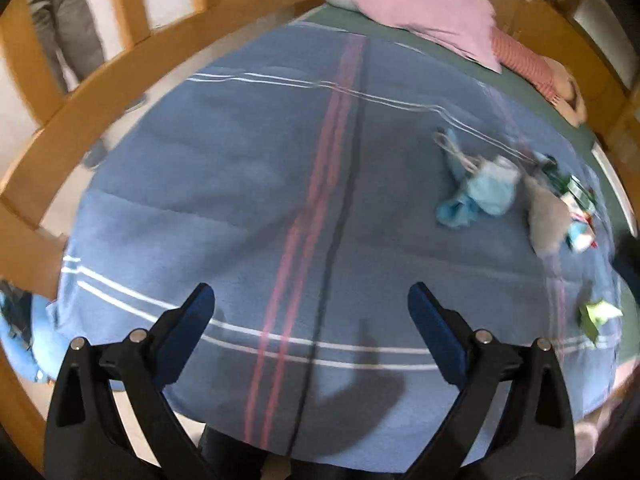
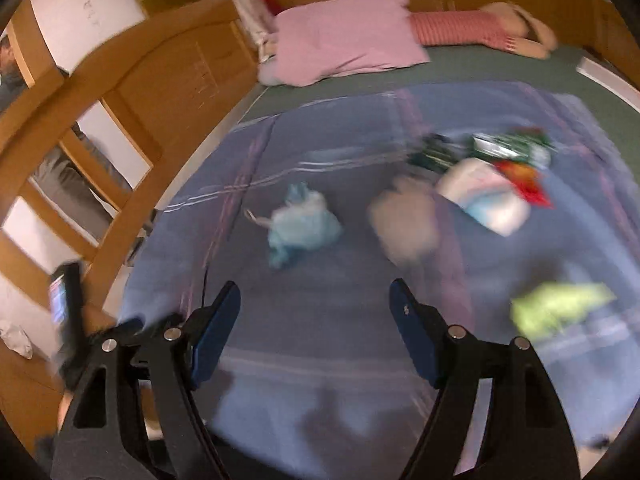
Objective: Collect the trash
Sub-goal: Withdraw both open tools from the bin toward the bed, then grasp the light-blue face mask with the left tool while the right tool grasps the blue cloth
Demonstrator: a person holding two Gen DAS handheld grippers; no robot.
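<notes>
Two grippers hover above a bed, the left gripper (image 1: 310, 308) and the right gripper (image 2: 315, 304), and each has its two blue-padded fingers spread wide apart with nothing between them. The bed carries one blue blanket (image 1: 224, 184) with pink, white and dark stripes, laid over a green sheet (image 2: 480, 68), and the trash lies scattered on the blanket's right half, ahead of both grippers and touching neither. Counted across both views: one crumpled light-blue bag (image 2: 302, 226) with a pale cord at its side, lying nearest the middle of the blanket; one beige crumpled lump (image 2: 404, 220) just to its right; one white-and-pale-blue packet (image 2: 490, 200) beyond that; a cluster of green wrappers (image 2: 500, 146) whose number the blur hides; one red wrapper (image 2: 526, 182) touching the packet; and one yellow-green wrapper (image 2: 560, 308) near the right gripper's side, well apart from the rest. Printing on the wrappers is too smeared to read, so no brand or wording can be given. At the head of the bed lie one pink pillow (image 2: 344, 40) and one red-striped cushion (image 2: 456, 28) beside it. A wooden bed frame (image 1: 80, 112) runs along the left.
</notes>
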